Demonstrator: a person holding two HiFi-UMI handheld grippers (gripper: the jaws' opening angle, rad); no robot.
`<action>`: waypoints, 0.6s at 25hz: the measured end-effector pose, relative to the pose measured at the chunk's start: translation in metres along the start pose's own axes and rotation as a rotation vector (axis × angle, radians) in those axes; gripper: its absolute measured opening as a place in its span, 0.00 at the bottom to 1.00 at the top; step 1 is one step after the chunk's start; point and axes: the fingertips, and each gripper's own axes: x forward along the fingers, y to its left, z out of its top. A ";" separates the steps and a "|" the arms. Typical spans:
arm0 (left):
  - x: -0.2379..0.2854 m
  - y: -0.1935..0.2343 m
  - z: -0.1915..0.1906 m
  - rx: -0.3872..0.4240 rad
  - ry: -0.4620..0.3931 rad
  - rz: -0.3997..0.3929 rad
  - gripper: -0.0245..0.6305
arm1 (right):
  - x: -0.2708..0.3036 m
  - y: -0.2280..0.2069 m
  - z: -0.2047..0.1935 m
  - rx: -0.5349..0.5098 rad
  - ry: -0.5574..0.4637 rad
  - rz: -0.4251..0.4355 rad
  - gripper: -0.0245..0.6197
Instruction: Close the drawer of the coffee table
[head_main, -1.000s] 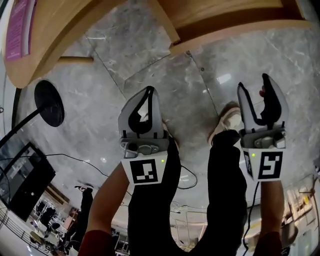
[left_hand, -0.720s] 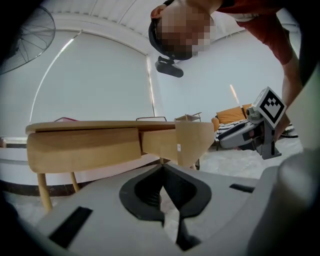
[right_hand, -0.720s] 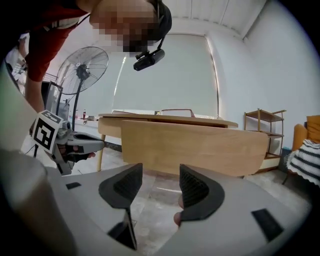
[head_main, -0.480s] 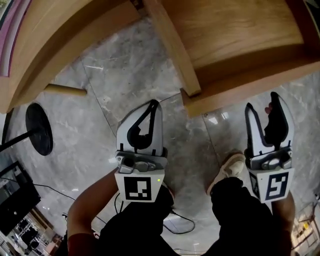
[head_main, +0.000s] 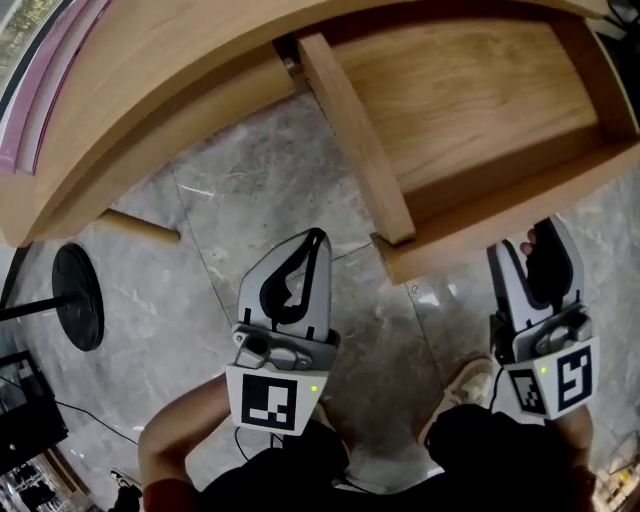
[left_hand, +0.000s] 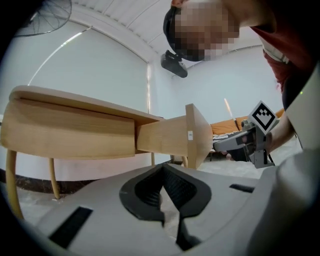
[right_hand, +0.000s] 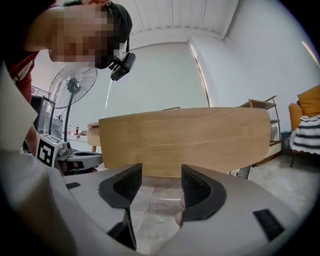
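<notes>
The wooden coffee table (head_main: 170, 90) runs across the top of the head view, and its drawer (head_main: 480, 90) is pulled far out toward me. The drawer front (head_main: 500, 215) is the nearest part. My right gripper (head_main: 525, 245) is open and empty, its tips just short of that front near its right end. In the right gripper view the drawer front (right_hand: 185, 140) fills the space beyond the open right gripper (right_hand: 161, 180). My left gripper (head_main: 316, 238) is shut on nothing, left of the drawer's corner over the floor. The left gripper view shows the left gripper (left_hand: 163, 175) and the drawer's side (left_hand: 160, 137).
A black round fan base (head_main: 78, 295) and a table leg (head_main: 140, 225) lie to the left on the grey marble floor. A pink strip (head_main: 40, 90) lies on the tabletop's left end. My shoe (head_main: 470, 385) is below the drawer. A wooden shelf (right_hand: 265, 107) stands far right.
Both grippers have sunk and come closer to the drawer. The drawer front now sits right at the right gripper's tips, and much more of the table and drawer shows.
</notes>
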 end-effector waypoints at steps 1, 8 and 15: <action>0.001 0.002 0.002 -0.015 -0.007 0.010 0.05 | 0.000 0.000 0.002 -0.001 0.003 -0.005 0.40; 0.015 0.020 0.012 -0.004 -0.027 0.072 0.05 | 0.005 0.002 0.008 -0.011 0.005 -0.020 0.40; 0.019 0.018 0.009 -0.011 -0.018 0.079 0.05 | 0.006 -0.002 0.004 -0.024 0.003 -0.016 0.41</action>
